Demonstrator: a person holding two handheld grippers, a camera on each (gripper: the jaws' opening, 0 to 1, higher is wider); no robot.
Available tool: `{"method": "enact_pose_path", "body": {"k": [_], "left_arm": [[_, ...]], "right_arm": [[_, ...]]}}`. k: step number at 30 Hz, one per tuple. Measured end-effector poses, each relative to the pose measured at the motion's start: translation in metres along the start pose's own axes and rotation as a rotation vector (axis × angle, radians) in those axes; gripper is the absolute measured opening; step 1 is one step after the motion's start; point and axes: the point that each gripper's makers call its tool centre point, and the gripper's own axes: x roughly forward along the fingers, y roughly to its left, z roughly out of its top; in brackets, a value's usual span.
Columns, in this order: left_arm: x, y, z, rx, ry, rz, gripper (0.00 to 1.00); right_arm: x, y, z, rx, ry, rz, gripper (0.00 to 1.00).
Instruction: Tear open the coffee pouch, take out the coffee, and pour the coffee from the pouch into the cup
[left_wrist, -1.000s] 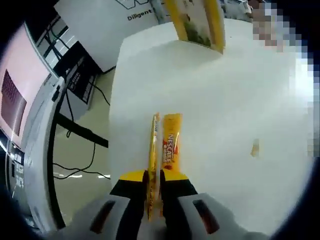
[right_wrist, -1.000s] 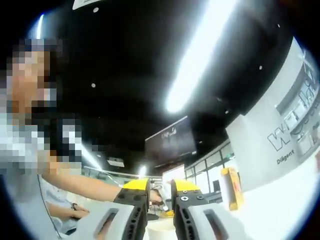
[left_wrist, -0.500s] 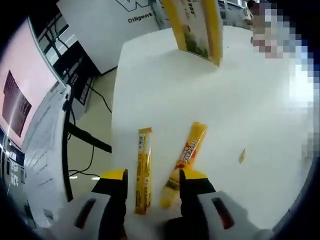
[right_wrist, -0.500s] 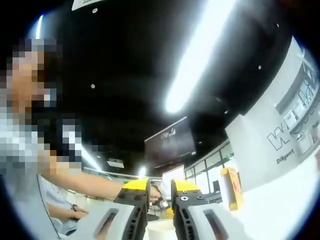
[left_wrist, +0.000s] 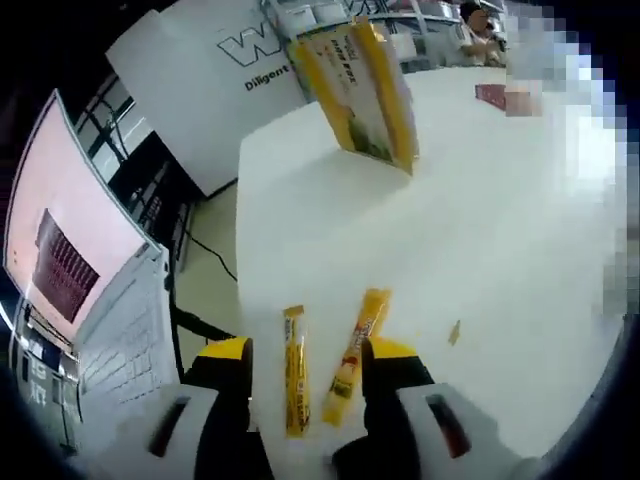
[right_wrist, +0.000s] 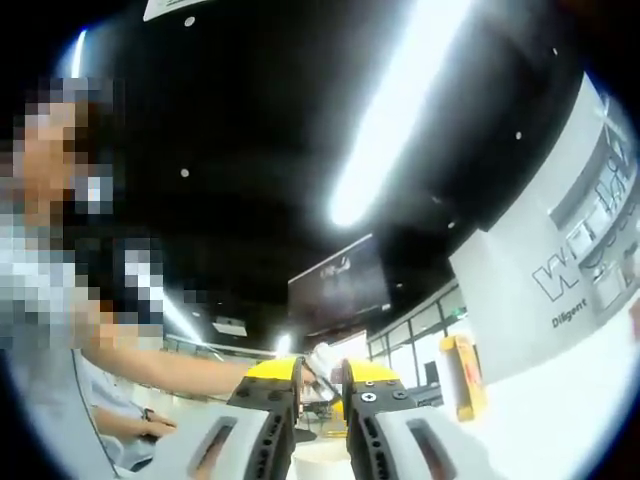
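Note:
Two yellow coffee sticks lie side by side on the white table (left_wrist: 480, 220). The left stick (left_wrist: 294, 372) and the right stick (left_wrist: 355, 354) rest between the wide-apart jaws of my left gripper (left_wrist: 305, 352), which is open and touches neither. A tall yellow coffee box (left_wrist: 356, 92) stands upright at the table's far side. My right gripper (right_wrist: 320, 372) points up toward the ceiling, jaws nearly together with a small pale strip (right_wrist: 318, 357) between the tips. A white rim (right_wrist: 320, 460), maybe the cup, shows below its jaws.
A small yellow torn scrap (left_wrist: 455, 332) lies on the table right of the sticks. The table's left edge drops to a floor with cables and a screen (left_wrist: 60, 270). A person's arm (right_wrist: 160, 372) reaches in from the left. The yellow box (right_wrist: 463, 375) stands on the table.
My left gripper opened and let go of the two sticks, which now lie on the table; its view has pulled back. The right gripper has barely moved.

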Motion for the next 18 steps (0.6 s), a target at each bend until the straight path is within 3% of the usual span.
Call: {"method": "enact_pose_path", "body": {"k": [3,9,12,16,18], "left_arm": [[-0.033,-0.003,0.017,0.052,-0.112,0.056,0.46],[-0.086,-0.039,0.045,0.032,-0.355,-0.01,0.46],[-0.11,-0.072,0.056,0.025,-0.465,-0.091,0.45],[-0.147,-0.13,0.068,-0.021,-0.636,-0.262,0.45],[-0.16,-0.157,0.068,-0.037,-0.688,-0.355,0.45]], "right_arm": [[0.0,0.0,0.0,-0.002,0.001,0.0,0.18],[0.002,0.002,-0.003,-0.007,0.021,0.007,0.18],[0.002,0.003,-0.003,-0.007,0.02,0.005,0.18],[0.002,0.001,-0.003,-0.008,0.016,-0.001,0.18],[0.002,0.001,-0.002,-0.007,0.014,-0.002,0.18]]}}
